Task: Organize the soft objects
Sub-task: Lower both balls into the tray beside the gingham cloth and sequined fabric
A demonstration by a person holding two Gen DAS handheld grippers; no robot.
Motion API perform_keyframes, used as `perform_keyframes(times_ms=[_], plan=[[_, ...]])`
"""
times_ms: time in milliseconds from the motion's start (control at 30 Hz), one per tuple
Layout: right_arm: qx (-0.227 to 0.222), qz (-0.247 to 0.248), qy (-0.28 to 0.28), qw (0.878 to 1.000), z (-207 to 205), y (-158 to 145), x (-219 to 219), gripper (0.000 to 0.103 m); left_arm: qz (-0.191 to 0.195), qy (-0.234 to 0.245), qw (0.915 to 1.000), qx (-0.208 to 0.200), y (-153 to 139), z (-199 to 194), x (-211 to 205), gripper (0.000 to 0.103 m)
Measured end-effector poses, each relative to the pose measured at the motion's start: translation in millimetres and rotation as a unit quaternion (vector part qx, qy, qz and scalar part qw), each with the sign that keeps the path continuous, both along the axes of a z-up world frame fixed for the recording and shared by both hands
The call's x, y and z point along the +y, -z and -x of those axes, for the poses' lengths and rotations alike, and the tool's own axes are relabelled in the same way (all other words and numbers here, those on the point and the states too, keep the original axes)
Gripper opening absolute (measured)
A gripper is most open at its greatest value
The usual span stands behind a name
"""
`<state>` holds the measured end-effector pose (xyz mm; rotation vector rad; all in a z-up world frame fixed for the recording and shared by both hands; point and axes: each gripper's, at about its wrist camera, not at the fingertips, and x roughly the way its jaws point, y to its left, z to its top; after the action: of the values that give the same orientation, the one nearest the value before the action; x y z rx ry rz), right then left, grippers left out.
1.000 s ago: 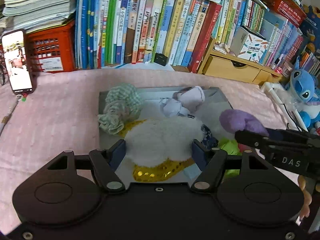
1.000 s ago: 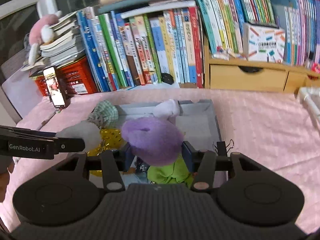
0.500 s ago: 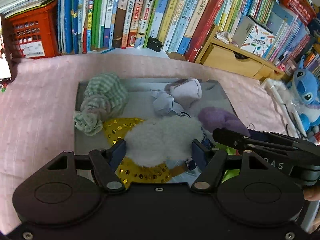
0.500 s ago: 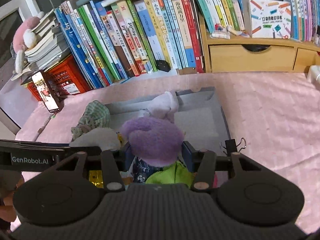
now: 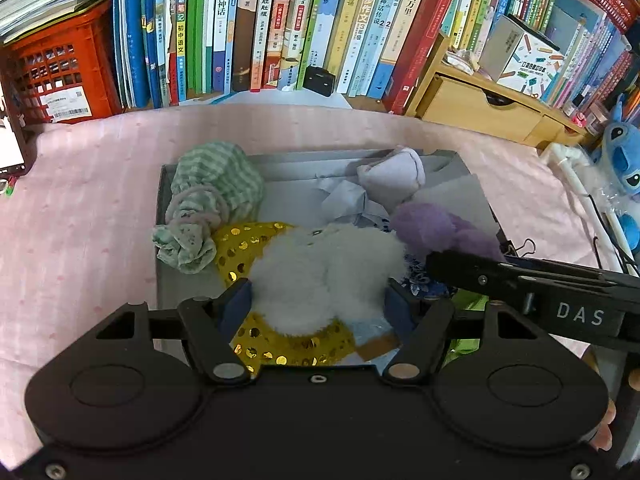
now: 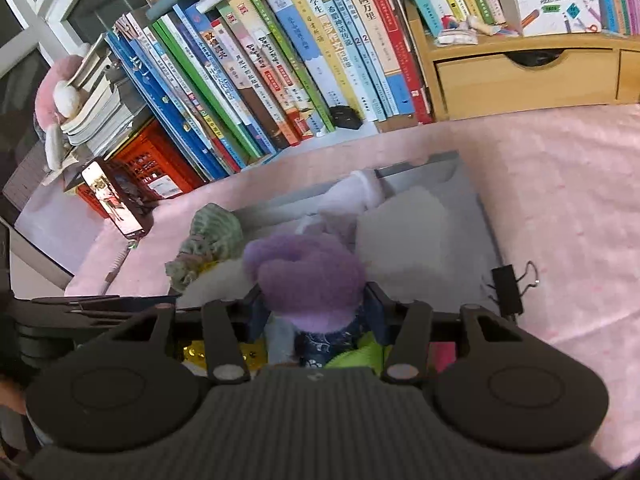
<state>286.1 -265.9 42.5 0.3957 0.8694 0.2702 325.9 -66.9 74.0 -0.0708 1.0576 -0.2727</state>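
White pompom (image 5: 320,276) | clamped, left hand-held gripper (image 5: 316,306) | roundish, no clear long axis

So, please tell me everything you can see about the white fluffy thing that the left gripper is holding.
The white fluffy pompom is a rounded ball of long, soft, plush-like pile, off-white, with two lobes faintly visible. The left gripper is shut on it, one blue pad pressing each side. It is held over the grey box, above a yellow sequined cloth. On its right it meets the purple pompom and a blue patterned fabric. In the right wrist view only a white edge shows.
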Motion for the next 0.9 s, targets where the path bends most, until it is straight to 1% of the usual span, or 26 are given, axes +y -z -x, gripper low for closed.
perform_keyframes(times_ms=[100, 133, 233, 400, 533, 733, 833, 900], plan=[[0.007, -0.004, 0.005, 1.0, -2.1, 4.3, -0.7, 0.054, -0.001, -0.001, 1.0, 0.001, 1.6, 0.2, 1.6, 0.068], [0.011, -0.001, 0.011, 1.0, -2.6, 5.7, -2.1, 0.054, -0.002, -0.001, 1.0, 0.001, 2.5, 0.2, 1.6, 0.069], [0.024, 0.009, 0.034, 0.999, -3.8, 10.8, -8.2, 0.05, -0.002, -0.001, 1.0, 0.003, 4.7, 0.4, 1.9, 0.069], [0.04, 0.018, 0.061, 0.997, -3.3, 18.9, -19.7, 0.049, -0.01, 0.003, 0.9999, 0.004, 6.2, 0.5, -2.0, 0.071], [0.048, 0.022, 0.067, 0.996, -3.5, 21.6, -21.1, 0.049, -0.014, 0.008, 0.9998, 0.009, 9.6, -0.6, -5.6, 0.073], [0.045, 0.026, 0.065, 0.997, -3.1, 20.0, -18.6, 0.049, -0.021, 0.012, 0.9997, 0.008, 10.2, 1.5, -9.5, 0.073], [0.041, 0.031, 0.062, 0.997, -1.5, 17.3, -17.7, 0.051, -0.022, 0.012, 0.9997, 0.008, 8.6, 2.6, -10.2, 0.074], [0.036, 0.035, 0.059, 0.997, 0.5, 14.8, -17.1, 0.057, -0.022, 0.011, 0.9997, 0.007, 7.4, 3.7, -10.0, 0.074]])
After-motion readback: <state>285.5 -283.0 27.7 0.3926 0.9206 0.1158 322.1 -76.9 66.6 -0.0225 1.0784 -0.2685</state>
